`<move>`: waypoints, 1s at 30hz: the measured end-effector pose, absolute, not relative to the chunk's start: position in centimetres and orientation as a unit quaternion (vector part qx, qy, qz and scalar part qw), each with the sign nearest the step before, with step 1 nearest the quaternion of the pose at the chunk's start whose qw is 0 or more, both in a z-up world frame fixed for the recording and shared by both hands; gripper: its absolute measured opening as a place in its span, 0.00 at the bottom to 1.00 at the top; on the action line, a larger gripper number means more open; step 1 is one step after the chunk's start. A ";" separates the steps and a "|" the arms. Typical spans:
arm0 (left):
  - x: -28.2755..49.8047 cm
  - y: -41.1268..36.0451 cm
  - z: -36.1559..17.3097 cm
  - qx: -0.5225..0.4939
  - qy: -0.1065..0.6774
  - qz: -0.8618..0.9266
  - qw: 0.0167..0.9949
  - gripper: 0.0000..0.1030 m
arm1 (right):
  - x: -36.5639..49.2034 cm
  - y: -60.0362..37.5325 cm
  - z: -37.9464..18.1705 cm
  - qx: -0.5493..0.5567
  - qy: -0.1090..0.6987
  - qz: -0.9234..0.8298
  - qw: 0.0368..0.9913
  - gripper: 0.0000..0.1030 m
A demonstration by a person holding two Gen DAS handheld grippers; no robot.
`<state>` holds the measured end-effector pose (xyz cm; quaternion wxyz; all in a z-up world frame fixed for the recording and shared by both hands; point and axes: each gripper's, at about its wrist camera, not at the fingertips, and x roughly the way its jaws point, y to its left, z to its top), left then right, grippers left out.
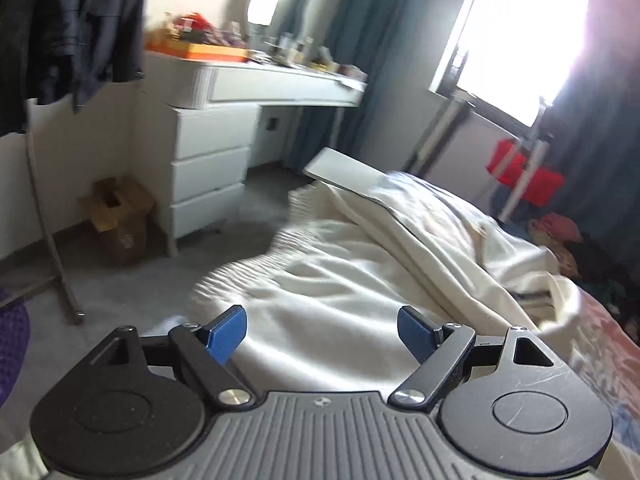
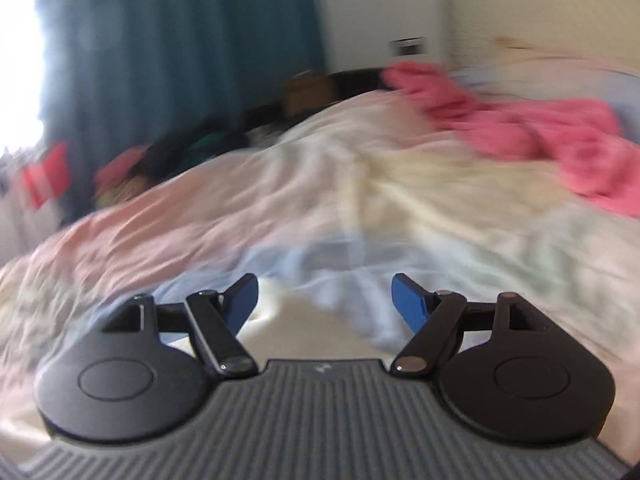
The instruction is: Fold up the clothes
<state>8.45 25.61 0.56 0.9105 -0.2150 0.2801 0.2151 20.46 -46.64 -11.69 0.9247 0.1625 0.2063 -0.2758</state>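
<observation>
Nearest you, your left gripper (image 1: 322, 334) and right gripper (image 2: 325, 306) hover with fingers spread, holding nothing, likely ready to grab. Below lies a rumpled cream cloth (image 1: 320, 280); farther back, a pink garment (image 2: 540, 136) sits unfolded.

Right gripper (image 2: 325, 305) agape over bedding (image 2: 280, 200)

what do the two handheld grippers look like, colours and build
Both match. The left gripper and right gripper each have two blue finger pads on black hinged link arms with silver pivot screws, two round black housings, and a grey ribbed body bearing a small round emblem. No cables, hands or sleeves show.
</observation>
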 end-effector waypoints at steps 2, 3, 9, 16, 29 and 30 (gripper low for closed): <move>9.4 24.6 -0.2 -0.219 0.298 0.185 0.911 0.82 | 22.3 -46.1 -11.9 0.134 0.217 -0.252 0.934 0.73; 9.9 24.1 -0.5 -0.220 0.306 0.170 0.911 0.82 | 23.2 -45.9 -12.2 0.125 0.224 -0.246 0.935 0.73; 12.7 20.7 -2.6 -0.190 0.342 0.119 0.912 0.82 | 28.3 -44.5 -14.2 0.025 0.292 -0.244 0.925 0.73; 14.5 18.7 -4.6 -0.165 0.370 0.090 0.910 0.82 | 29.6 -45.6 -16.0 0.058 0.326 -0.229 0.916 0.65; 14.7 17.1 -4.7 -0.131 0.364 0.073 0.919 0.82 | 27.1 -47.4 -14.7 0.171 0.224 -0.283 0.917 0.08; 14.7 16.9 -4.6 -0.126 0.361 0.071 0.921 0.82 | 27.1 -47.4 -15.1 0.168 0.228 -0.280 0.917 0.09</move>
